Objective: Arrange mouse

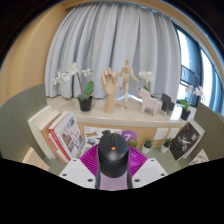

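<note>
The mouse (113, 153), black with a small red mark on its back, sits between the gripper's (113, 172) pink pads (92, 158), which press on its two sides: the jaws are clenched on it, and it is held above the shelf. Beyond it, along the shelf's (100, 122) top, stand a white orchid (78, 85) at the left end, a wooden hand (109, 87), a wooden figure (126, 78) and a small animal figure (157, 100). Books (65, 135) lean below at the left. Grey curtains (120, 40) hang behind.
</note>
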